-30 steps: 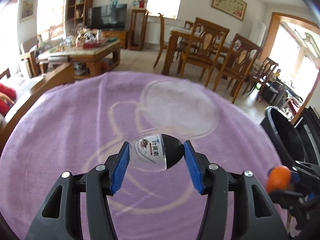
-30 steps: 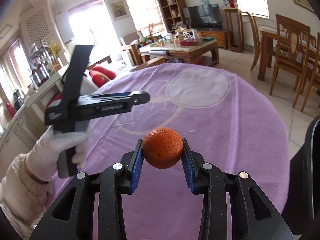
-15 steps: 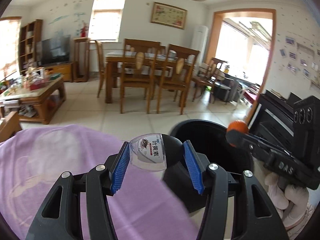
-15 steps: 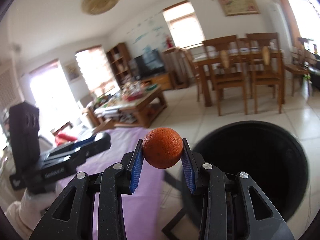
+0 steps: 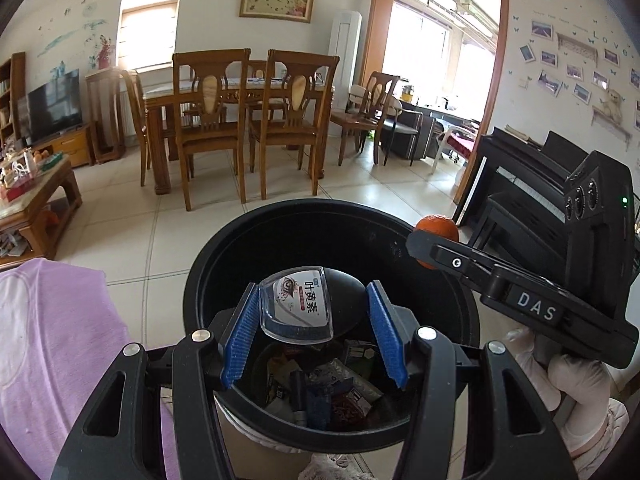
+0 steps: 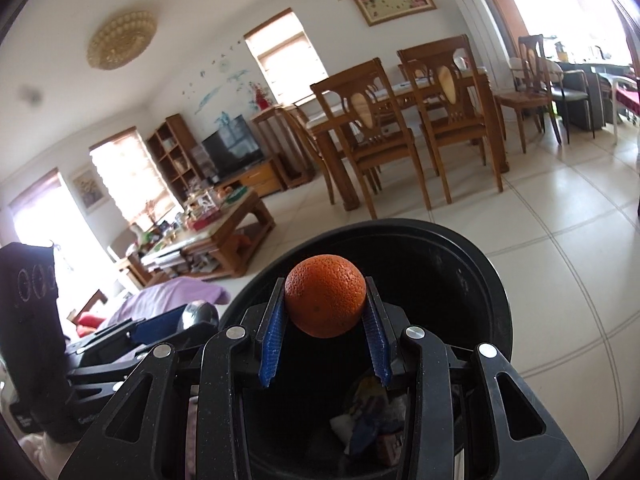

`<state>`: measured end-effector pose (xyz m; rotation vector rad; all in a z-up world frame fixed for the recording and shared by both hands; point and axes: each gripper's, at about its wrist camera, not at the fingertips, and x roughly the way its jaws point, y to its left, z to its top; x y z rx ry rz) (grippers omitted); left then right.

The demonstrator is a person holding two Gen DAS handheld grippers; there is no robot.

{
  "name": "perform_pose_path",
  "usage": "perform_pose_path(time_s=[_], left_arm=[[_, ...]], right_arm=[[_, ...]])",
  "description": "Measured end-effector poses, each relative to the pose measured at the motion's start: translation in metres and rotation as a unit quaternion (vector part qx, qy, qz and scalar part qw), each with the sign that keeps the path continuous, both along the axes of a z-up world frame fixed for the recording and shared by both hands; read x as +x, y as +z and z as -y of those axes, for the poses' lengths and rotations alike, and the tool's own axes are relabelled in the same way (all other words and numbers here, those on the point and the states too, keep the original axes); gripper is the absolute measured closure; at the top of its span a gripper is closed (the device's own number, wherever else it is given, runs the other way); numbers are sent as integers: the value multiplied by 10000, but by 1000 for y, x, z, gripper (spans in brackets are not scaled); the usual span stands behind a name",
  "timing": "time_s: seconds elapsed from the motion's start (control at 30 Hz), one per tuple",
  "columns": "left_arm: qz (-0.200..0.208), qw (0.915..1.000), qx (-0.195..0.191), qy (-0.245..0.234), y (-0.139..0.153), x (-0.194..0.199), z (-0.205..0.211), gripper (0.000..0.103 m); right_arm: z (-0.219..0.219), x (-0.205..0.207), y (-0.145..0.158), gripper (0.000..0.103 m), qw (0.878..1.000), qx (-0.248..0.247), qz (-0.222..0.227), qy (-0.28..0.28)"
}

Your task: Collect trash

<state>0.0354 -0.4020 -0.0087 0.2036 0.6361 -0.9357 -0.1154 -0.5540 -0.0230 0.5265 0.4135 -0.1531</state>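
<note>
My left gripper (image 5: pixel 314 334) holds a small clear-capped black bottle (image 5: pixel 304 306) with a white Chinese label, above the open black trash bin (image 5: pixel 224 248). The left jaws look a little wider than the bottle, which touches the left pad. My right gripper (image 6: pixel 324 334) is shut on an orange (image 6: pixel 325 295) over the same bin (image 6: pixel 472 264). The right gripper also shows in the left wrist view (image 5: pixel 430 246), with the orange (image 5: pixel 437 225) at the bin's right rim. Several wrappers (image 5: pixel 320 384) lie at the bin's bottom.
The table with the purple cloth (image 5: pixel 60 360) is at the left of the bin. A dining table with wooden chairs (image 5: pixel 240 120) stands across the tiled floor. A black piano (image 5: pixel 532 184) is at the right. A cluttered coffee table (image 6: pixel 208 232) is further left.
Both grippers have swung from over the purple table to over the bin, tilting down so its contents show. The left jaws have widened around the bottle.
</note>
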Motion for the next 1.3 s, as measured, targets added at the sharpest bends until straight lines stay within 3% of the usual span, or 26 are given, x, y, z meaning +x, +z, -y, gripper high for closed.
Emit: perform_pose_path(time_s=[0.57, 0.63, 0.7, 0.77, 1.0, 1.03, 1.3], left_arm=[[-74, 9992, 322, -231, -15, 4, 24, 48], [17, 9990, 375, -249, -14, 2, 24, 48], [108, 9988, 409, -264, -14, -3, 24, 45], [243, 9986, 394, -253, -9, -7, 20, 27], [424, 9985, 247, -257, 7, -20, -1, 11], [439, 9985, 227, -246, 9, -22, -4, 5], [383, 9992, 41, 86, 26, -21, -78, 5]], right_arm=[[11, 24, -21, 64, 9991, 259, -301, -128], [9, 23, -18, 56, 9990, 265, -308, -192], [7, 20, -15, 41, 9989, 205, -295, -304], [5, 18, -11, 38, 9989, 203, -251, -347], [-6, 7, 5, 30, 9987, 98, -115, -488], [-9, 6, 8, 27, 9987, 76, -95, -492], [-59, 12, 31, 14, 9995, -111, 40, -298]])
